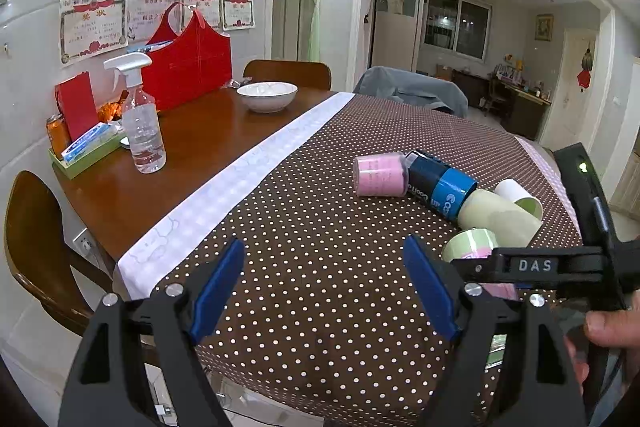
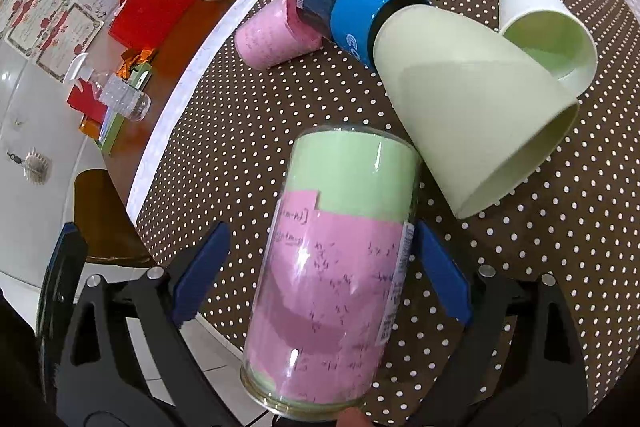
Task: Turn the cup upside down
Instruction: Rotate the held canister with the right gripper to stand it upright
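Note:
Several cups lie on their sides on the dotted brown tablecloth [image 1: 320, 227]. A glass cup lined with green and pink paper [image 2: 340, 259] lies between the fingers of my right gripper [image 2: 324, 267]; the jaws stand wide, and whether the blue pads [image 2: 444, 279] touch it I cannot tell. It also shows in the left wrist view [image 1: 472, 245]. Past it lie a pale green paper cup [image 2: 472, 99], a white paper cup [image 2: 548, 27], a blue can-shaped cup [image 2: 352, 15] and a pink-lined cup [image 2: 276, 35]. My left gripper [image 1: 324, 287] is open and empty above the cloth.
On the bare wooden table [image 1: 192, 147] stand a spray bottle [image 1: 140, 119], a white bowl [image 1: 267, 95], a red bag [image 1: 188, 59] and a green tray of packets [image 1: 84, 151]. Wooden chairs [image 1: 36, 247] stand around. The table's front edge is close below both grippers.

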A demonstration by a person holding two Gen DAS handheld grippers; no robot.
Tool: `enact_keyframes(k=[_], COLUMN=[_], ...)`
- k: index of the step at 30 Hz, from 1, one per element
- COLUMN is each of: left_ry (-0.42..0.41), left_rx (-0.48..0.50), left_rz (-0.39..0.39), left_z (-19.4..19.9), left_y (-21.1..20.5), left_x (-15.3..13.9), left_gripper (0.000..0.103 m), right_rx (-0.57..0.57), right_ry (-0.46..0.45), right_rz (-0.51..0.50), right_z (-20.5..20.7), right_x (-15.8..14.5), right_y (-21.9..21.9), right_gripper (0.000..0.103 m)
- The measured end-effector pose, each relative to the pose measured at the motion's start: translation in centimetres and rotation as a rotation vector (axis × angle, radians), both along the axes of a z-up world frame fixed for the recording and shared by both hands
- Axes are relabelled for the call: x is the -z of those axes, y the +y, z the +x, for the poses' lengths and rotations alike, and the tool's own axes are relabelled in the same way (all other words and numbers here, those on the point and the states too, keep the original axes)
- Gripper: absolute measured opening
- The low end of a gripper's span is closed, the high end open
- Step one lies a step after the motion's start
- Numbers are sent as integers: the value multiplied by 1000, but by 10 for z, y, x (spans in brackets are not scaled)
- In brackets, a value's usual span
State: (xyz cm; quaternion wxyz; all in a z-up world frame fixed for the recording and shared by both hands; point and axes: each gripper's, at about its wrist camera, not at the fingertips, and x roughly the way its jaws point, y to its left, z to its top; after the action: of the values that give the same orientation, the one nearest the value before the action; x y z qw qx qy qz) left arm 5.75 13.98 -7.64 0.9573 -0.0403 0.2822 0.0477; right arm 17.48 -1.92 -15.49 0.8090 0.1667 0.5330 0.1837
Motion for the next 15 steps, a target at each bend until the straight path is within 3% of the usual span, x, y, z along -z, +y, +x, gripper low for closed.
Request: enact_keyframes(k=[2, 6, 15], left_ry=[1, 3, 5], left_rx=[-4, -8, -1], left_rz=[0, 0, 11], left_z=[0, 0, 0], left_y=[1, 3, -2], left_x=[0, 0, 0], left_gripper=[80, 80, 80], right_rx=[-7, -7, -53], right_ry=[20, 30, -7], right_rz=[-3, -21, 81], right_z=[4, 8, -1], right_x=[5, 12, 6], right_y=[2, 1, -6], right_gripper=[88, 73, 71])
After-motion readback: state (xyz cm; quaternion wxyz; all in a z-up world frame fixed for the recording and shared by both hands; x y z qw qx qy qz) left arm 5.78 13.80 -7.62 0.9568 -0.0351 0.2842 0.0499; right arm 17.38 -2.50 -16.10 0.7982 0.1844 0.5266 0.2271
